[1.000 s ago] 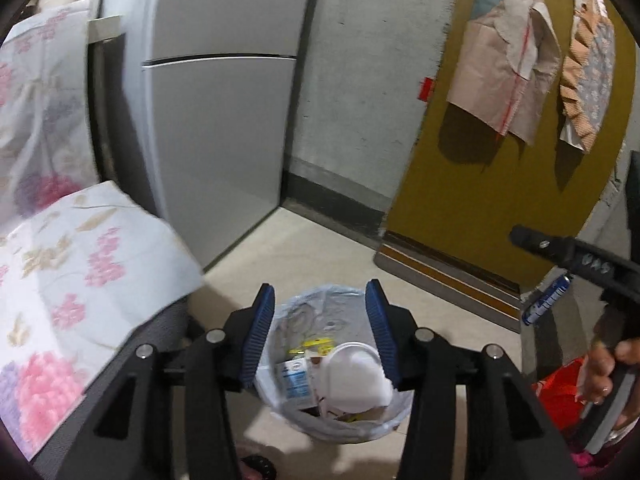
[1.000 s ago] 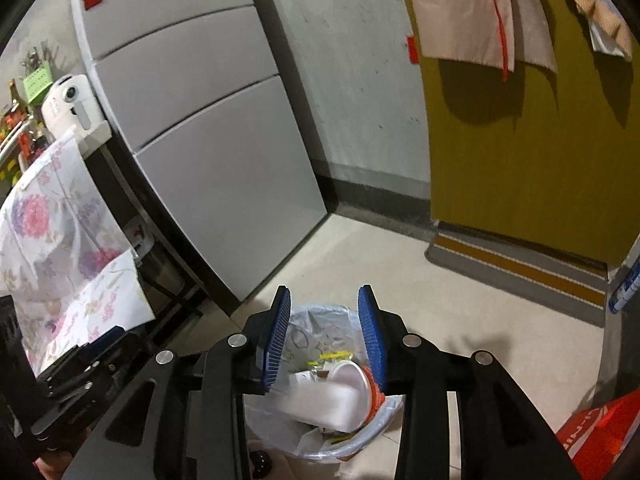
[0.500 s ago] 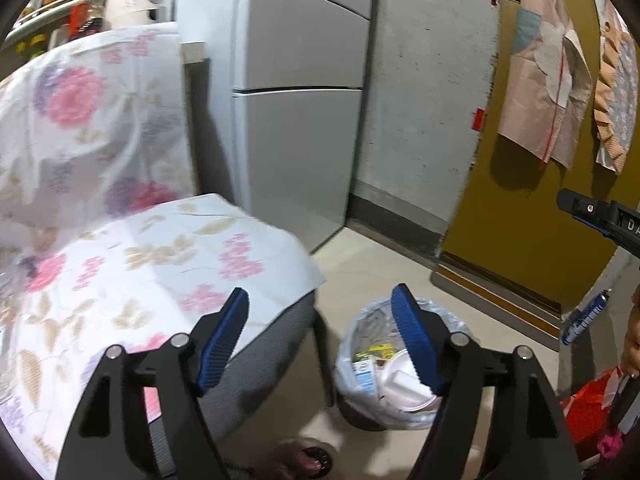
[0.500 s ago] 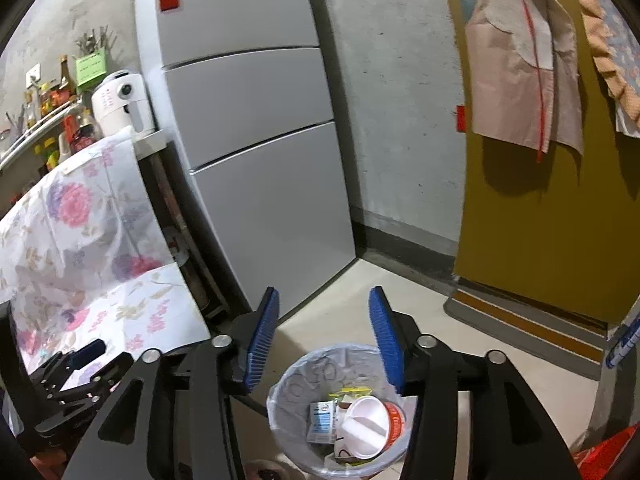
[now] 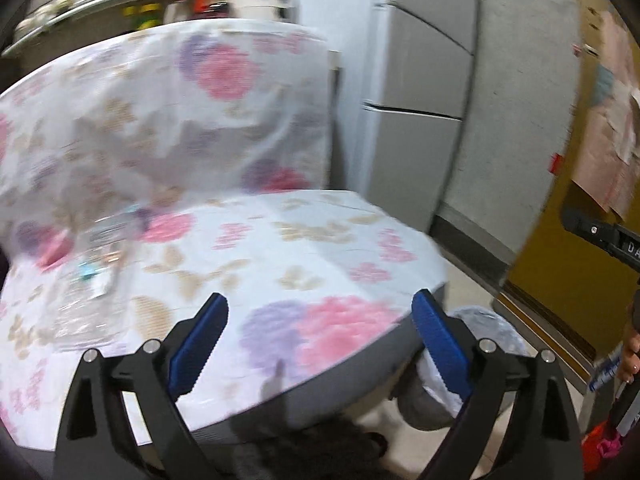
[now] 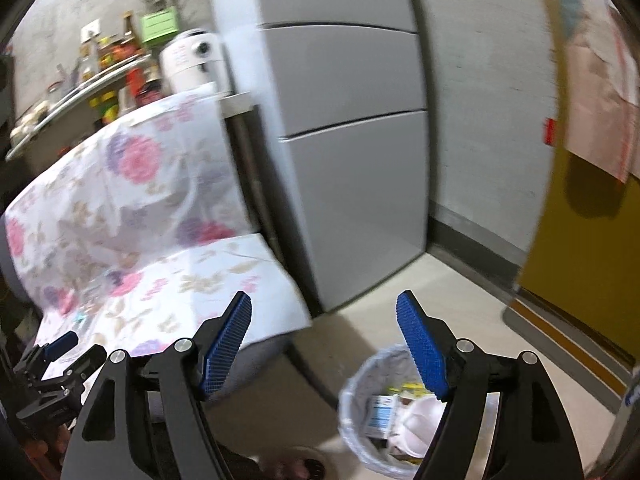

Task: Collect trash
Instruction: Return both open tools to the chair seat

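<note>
1. Presently, left gripper: jaws spread wide, nothing between the blue pads; it hangs above the front edge of the floral-covered seat.
2. Right gripper: jaws likewise wide apart and empty, held over the floor between the seat corner and the lined trash bin.
3. Remaining trash: a clear plastic bottle, lying on the seat's left part, close to the backrest; blurred, but its long axis appears to run roughly front to back. A small pink item lies just beside its far end; its kind cannot be told.
4. Deciding relation: the bottle lies ahead and to the left of the left jaws, with seat cloth between; the left gripper is judged much the nearer, the right one standing well apart on the bin side.
5. Pose: both grippers tilt forward and down, the left aimed over the seat, the right over floor.
6. Bin: on the floor right of the seat, holding a carton and white cups.
7. Refrigerator: behind the seat.
</note>
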Motion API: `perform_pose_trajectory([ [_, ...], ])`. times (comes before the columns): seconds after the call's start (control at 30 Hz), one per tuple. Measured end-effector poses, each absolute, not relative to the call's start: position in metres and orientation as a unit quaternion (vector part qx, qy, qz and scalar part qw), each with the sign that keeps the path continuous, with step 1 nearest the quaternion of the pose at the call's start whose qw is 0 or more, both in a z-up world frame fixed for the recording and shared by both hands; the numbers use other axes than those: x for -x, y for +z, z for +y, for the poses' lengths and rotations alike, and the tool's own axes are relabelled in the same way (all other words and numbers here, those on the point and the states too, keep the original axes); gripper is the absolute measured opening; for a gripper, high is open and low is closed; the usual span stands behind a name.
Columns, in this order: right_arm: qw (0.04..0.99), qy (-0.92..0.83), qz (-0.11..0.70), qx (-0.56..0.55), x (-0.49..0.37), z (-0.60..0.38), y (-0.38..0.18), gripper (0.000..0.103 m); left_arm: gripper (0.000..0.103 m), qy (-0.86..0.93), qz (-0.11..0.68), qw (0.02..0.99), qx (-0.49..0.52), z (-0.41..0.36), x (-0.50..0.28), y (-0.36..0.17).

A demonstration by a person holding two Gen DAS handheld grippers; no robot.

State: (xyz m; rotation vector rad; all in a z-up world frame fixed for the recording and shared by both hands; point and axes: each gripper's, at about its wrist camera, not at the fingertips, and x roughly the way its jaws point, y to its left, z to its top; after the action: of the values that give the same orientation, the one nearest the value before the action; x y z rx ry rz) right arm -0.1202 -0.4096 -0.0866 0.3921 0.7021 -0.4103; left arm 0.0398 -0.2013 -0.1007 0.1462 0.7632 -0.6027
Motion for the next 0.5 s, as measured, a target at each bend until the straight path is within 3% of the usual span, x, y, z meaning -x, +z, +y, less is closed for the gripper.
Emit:
perform_pose_trajectory([
  [0.5, 0.928, -0.04, 0.349, -0.125, 0.003, -0.29, -0.081, 0.075, 0.091, -0.079, 0.381, 0.921, -0.009, -0.027, -0.094, -0.104],
])
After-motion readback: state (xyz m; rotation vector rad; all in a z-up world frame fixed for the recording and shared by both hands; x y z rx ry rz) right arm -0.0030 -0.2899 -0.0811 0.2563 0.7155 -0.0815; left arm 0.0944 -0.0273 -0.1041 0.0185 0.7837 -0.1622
